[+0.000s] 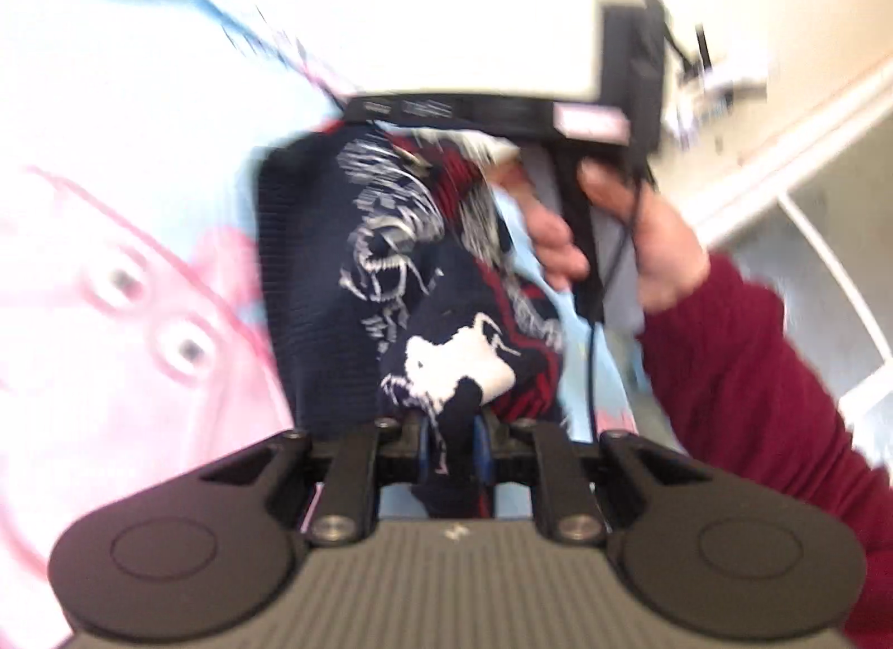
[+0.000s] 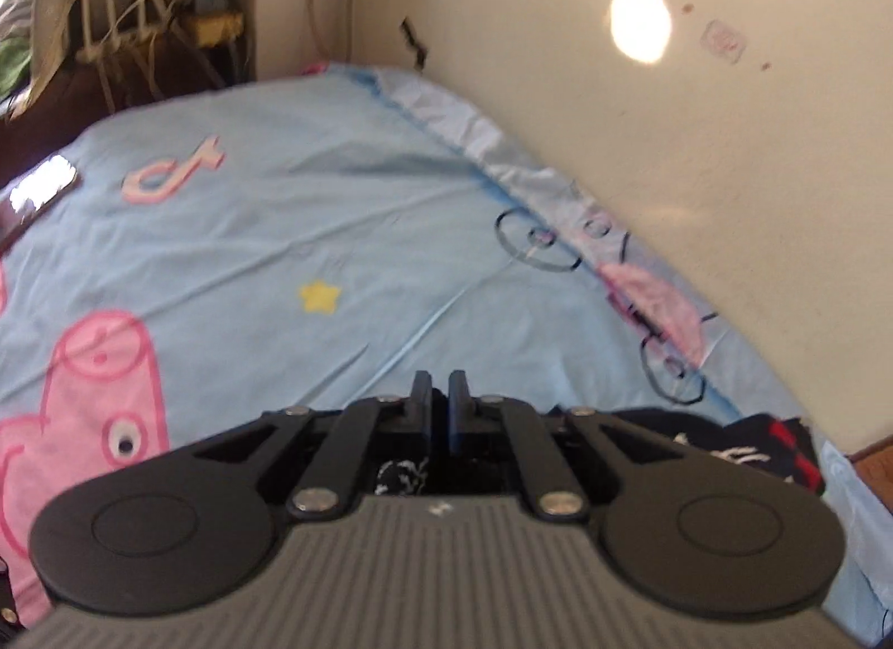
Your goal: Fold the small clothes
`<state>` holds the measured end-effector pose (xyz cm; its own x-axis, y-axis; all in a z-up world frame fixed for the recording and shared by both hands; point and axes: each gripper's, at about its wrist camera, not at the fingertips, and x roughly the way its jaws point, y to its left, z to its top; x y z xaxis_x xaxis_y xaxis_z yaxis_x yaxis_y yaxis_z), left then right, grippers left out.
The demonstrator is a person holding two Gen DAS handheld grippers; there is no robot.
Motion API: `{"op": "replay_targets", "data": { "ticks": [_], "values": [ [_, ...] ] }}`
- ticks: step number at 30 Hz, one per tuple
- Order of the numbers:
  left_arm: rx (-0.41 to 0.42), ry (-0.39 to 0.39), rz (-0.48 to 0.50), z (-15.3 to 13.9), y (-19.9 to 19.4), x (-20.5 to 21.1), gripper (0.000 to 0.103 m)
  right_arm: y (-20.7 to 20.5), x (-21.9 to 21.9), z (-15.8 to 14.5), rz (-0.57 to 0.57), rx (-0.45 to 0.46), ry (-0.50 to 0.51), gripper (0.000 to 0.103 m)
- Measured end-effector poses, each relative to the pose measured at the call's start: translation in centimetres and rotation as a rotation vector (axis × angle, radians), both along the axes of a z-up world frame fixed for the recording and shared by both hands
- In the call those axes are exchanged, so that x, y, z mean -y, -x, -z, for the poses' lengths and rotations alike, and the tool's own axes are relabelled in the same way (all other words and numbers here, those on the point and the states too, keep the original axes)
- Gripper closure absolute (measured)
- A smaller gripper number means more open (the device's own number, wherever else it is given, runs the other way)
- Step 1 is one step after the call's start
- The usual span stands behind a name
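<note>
A navy knit garment (image 1: 390, 258) with white and red patterns hangs bunched in the left wrist view. My left gripper (image 1: 452, 437) is shut on its near end, with dark cloth pinched between the blue pads. Beyond it, a hand (image 1: 664, 247) in a dark red sleeve (image 1: 753, 370) holds the other tool's black body (image 1: 474, 110), which sits right over the garment's far end. In the right wrist view my right gripper (image 2: 440, 398) is shut, with nothing seen between its tips. Part of the garment (image 2: 725, 448) lies below and to the right of it.
A light blue bedsheet (image 2: 335, 202) with pink cartoon prints covers the bed. A cream wall (image 2: 670, 147) runs along its right side. A shiny flat object (image 2: 42, 188) lies at the bed's left edge, with clutter (image 2: 111, 7) in the far corner. White shelving (image 1: 809, 202) stands behind the sleeve.
</note>
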<state>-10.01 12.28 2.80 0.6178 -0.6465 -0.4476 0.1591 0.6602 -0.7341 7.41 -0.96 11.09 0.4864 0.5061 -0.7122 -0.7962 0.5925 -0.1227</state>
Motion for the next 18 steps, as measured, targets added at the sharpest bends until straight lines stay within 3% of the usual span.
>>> {"op": "replay_targets", "data": {
  "ticks": [7,9,13,14,15,16,17,18],
  "values": [
    [0.102,-0.068,-0.229,-2.5,4.2,-8.2,0.089,-1.2,3.1,-5.3,0.106,0.094,-0.366,0.095],
    [0.094,-0.088,-0.273,-2.1,5.0,-9.8,0.088,-1.4,3.1,-5.0,0.09,0.065,-0.359,0.093],
    [-0.032,-0.087,-0.304,0.6,4.6,-10.3,0.083,-1.4,1.4,-2.1,0.093,0.053,-0.179,0.088],
    [-0.056,-0.09,-0.313,1.1,4.5,-9.6,0.075,-1.4,0.9,-1.5,0.096,0.06,-0.144,0.082],
    [-0.067,-0.083,-0.319,1.6,4.4,-9.7,0.07,-1.5,0.7,-1.0,0.091,0.059,-0.125,0.067],
    [-0.071,-0.068,-0.327,1.8,4.4,-10.0,0.058,-1.8,0.4,-0.7,0.088,0.057,-0.119,0.056],
    [-0.071,-0.048,-0.338,1.9,4.5,-10.3,0.044,-2.1,0.2,-0.6,0.084,0.059,-0.119,0.037],
    [-0.063,-0.026,-0.351,1.9,4.7,-10.7,0.039,-2.3,-0.3,-0.4,0.07,0.063,-0.112,0.026]
  ]
}}
